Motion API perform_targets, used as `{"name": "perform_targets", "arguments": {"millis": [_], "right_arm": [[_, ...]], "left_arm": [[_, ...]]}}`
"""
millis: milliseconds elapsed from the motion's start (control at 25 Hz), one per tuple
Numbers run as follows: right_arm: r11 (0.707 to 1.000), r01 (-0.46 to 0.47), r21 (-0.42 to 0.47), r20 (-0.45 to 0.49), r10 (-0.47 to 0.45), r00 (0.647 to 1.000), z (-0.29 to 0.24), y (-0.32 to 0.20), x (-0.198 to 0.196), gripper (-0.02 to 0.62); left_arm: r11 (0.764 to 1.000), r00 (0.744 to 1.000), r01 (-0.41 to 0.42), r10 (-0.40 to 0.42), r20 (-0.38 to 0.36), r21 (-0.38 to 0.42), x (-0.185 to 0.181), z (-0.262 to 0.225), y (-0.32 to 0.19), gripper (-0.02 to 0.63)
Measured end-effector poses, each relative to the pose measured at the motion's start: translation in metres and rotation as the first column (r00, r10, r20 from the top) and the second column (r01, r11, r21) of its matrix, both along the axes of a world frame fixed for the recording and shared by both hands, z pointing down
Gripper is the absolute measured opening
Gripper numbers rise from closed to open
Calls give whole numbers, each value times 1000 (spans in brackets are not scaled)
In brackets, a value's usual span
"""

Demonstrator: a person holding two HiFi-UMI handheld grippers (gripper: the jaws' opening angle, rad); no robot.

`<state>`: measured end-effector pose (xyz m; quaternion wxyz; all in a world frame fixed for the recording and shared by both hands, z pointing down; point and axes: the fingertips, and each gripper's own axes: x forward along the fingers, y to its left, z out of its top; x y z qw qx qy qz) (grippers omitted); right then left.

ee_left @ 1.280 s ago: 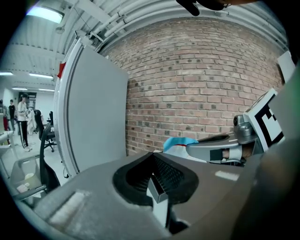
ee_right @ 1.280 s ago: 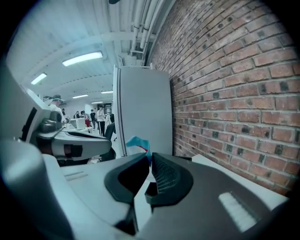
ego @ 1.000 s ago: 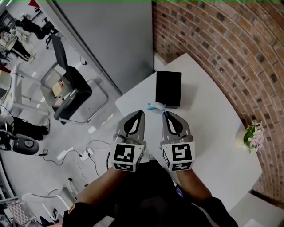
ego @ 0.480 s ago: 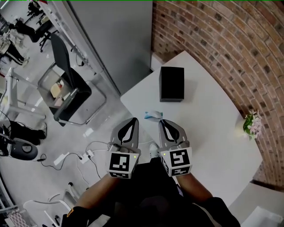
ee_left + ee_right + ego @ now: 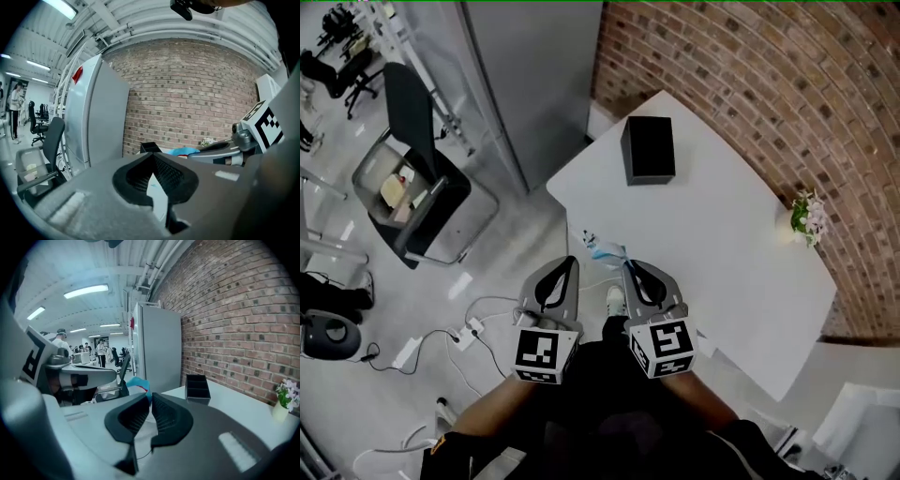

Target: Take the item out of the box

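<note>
A black open-topped box (image 5: 649, 148) stands at the far end of the white table (image 5: 712, 244); it also shows in the right gripper view (image 5: 198, 387). My right gripper (image 5: 626, 267) is shut on a small light-blue packet (image 5: 605, 249), which sticks out past its tips (image 5: 137, 384). It hangs beyond the table's near left edge, over the floor, well short of the box. My left gripper (image 5: 565, 267) is beside it on the left, its jaws shut with nothing seen between them (image 5: 152, 154).
A small vase of flowers (image 5: 806, 216) stands at the table's right edge by the brick wall. A grey cabinet (image 5: 534, 75) rises behind the table's left corner. A black chair (image 5: 412, 178) and floor cables (image 5: 473, 323) lie to the left.
Both grippers have drawn back from the box toward the person, past the table's edge. The blue packet has come along in the right gripper's jaws.
</note>
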<state>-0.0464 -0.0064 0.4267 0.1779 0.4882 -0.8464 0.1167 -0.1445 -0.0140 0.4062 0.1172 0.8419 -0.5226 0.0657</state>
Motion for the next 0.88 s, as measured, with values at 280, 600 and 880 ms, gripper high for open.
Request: {"name": "perform_targets", "arguments": {"millis": [280, 600, 880], "right_arm": [[998, -67, -21, -22, 66, 998, -1, 52, 15, 17], [987, -155, -47, -10, 154, 988, 8, 83, 66, 15], [978, -205, -43, 1, 206, 979, 6, 94, 106, 12]], "left_arm": [[994, 994, -102, 100, -48, -34, 21, 14, 41, 5], [986, 987, -161, 160, -26, -45, 58, 15, 61, 5], [979, 980, -196, 197, 8, -55, 97, 19, 70, 5]]}}
